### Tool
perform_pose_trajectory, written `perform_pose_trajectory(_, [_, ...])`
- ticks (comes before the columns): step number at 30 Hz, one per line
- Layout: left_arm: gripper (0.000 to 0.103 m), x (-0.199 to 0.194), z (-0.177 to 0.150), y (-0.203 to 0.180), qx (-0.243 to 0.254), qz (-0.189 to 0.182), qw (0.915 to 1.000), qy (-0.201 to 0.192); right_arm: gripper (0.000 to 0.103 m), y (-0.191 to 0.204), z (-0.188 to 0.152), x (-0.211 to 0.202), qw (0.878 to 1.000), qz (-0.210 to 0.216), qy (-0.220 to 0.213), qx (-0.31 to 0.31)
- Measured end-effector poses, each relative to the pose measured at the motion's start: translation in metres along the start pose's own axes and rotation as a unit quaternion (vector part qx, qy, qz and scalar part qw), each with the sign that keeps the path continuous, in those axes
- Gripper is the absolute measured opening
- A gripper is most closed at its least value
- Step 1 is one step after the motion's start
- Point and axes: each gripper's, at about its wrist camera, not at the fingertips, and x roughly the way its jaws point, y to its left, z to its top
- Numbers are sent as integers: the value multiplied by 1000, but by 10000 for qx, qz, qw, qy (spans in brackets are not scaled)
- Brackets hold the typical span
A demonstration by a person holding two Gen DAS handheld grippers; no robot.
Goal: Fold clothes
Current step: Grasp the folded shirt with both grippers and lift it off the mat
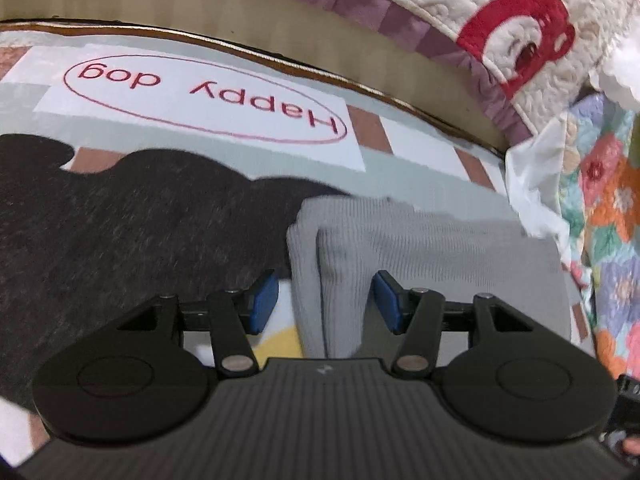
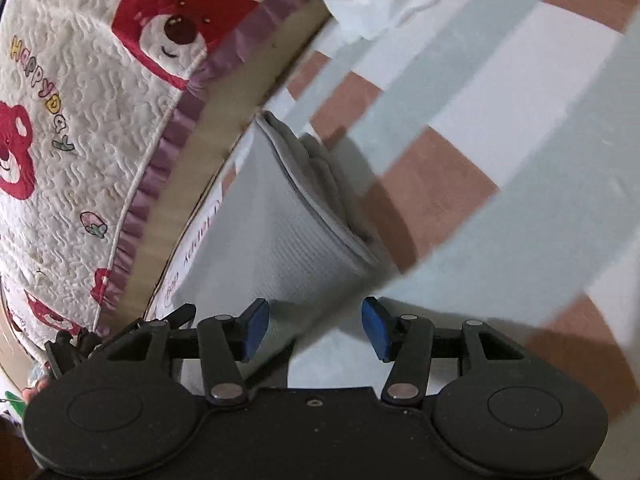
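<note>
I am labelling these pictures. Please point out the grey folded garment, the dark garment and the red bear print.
grey folded garment (image 1: 420, 248): left wrist view, on its ribbed top layer.
dark garment (image 1: 140, 220): left wrist view, on its flat middle.
red bear print (image 2: 176, 28): right wrist view, on the bear's muzzle.

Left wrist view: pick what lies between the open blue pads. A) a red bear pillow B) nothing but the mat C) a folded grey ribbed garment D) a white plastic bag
C: the folded grey ribbed garment runs down between the left gripper pads, which stand clear of it.
</note>
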Motion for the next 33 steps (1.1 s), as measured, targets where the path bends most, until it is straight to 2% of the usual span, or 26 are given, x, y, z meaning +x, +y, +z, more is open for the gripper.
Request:
perform_pose_trajectory(3, [53, 9, 7, -2, -121, -46, 9999, -101, 61, -1, 7, 15, 9990, 243, -349, 145])
perform_pose_trajectory(4, [50, 12, 9, -3, -131, -41, 9998, -137, 59, -1, 9, 19, 9984, 296, -457, 139])
perform_pose_trajectory(5, [45, 13, 10, -7, -71, 16, 9998, -165, 52, 3, 11, 21, 9982, 238, -536, -83])
perform_pose_trajectory(6, [31, 12, 10, -13, 108, 134, 9996, -203, 44, 9, 12, 19, 9972, 176, -620, -378])
perform_pose_trajectory(7, [24, 9, 8, -22, 407, 204, 9986, -264, 41, 17, 13, 15, 9947, 186, -699, -730])
perform_pose_trajectory(9, [21, -2, 0, -42, 1040, 327, 9930, -444, 40, 34, 13, 7, 9862, 125, -870, -1402])
perform_pose_trajectory(11, [20, -11, -9, -61, 1598, 464, 9843, -587, 39, 52, 10, 1, 9718, -87, -1073, -2098])
perform_pose_trajectory(13, [20, -12, -15, -69, 1864, 623, 9783, -652, 39, 56, 13, 1, 9652, -201, -1116, -2357])
perform_pose_trajectory(14, [20, -12, -17, -72, 1952, 690, 9761, -667, 39, 54, 16, 3, 9666, -238, -1069, -2315])
perform_pose_trajectory(15, [22, -10, -15, -71, 1886, 712, 9775, -619, 40, 51, 20, 5, 9687, -257, -1019, -2249])
perform_pose_trajectory(17, [26, -2, -8, -60, 1472, 638, 9863, -385, 41, 39, 28, 9, 9765, -105, -910, -1952])
perform_pose_trajectory(19, [36, 7, 1, -44, 847, 451, 9953, -91, 46, 28, 35, 13, 9856, 135, -748, -1511])
perform_pose_trajectory(21, [40, 10, 6, -35, 534, 332, 9980, -27, 49, 15, 36, 20, 9924, 313, -607, -1025])
perform_pose_trajectory(23, [40, 11, 5, -34, 548, 296, 9981, -14, 55, 3, 35, 28, 9962, 452, -485, -565])
perform_pose_trajectory(24, [36, 11, 3, -36, 659, 268, 9975, -41, 51, -2, 34, 31, 9969, 525, -457, -362])
perform_pose_trajectory(25, [18, 9, 2, -37, 757, 208, 9969, -62, 54, -4, 33, 34, 9962, 612, -556, -269])
perform_pose_trajectory(26, [15, 6, 1, -38, 812, 67, 9967, -74, 52, -4, 32, 36, 9953, 689, -643, -210])
perform_pose_trajectory(27, [15, -1, 3, -41, 858, -30, 9962, -121, 42, -1, 31, 36, 9945, 716, -697, -324])
perform_pose_trajectory(28, [14, -8, 5, -44, 906, -124, 9957, -174, 40, 6, 29, 33, 9927, 683, -790, -605])
perform_pose_trajectory(30, [14, -29, 8, -54, 1061, -263, 9935, -317, 39, 24, 27, 25, 9879, 625, -884, -1110])
perform_pose_trajectory(33, [14, -67, 7, -70, 1461, -252, 9872, -583, 38, 53, 20, 9, 9779, 714, -1091, -1636])
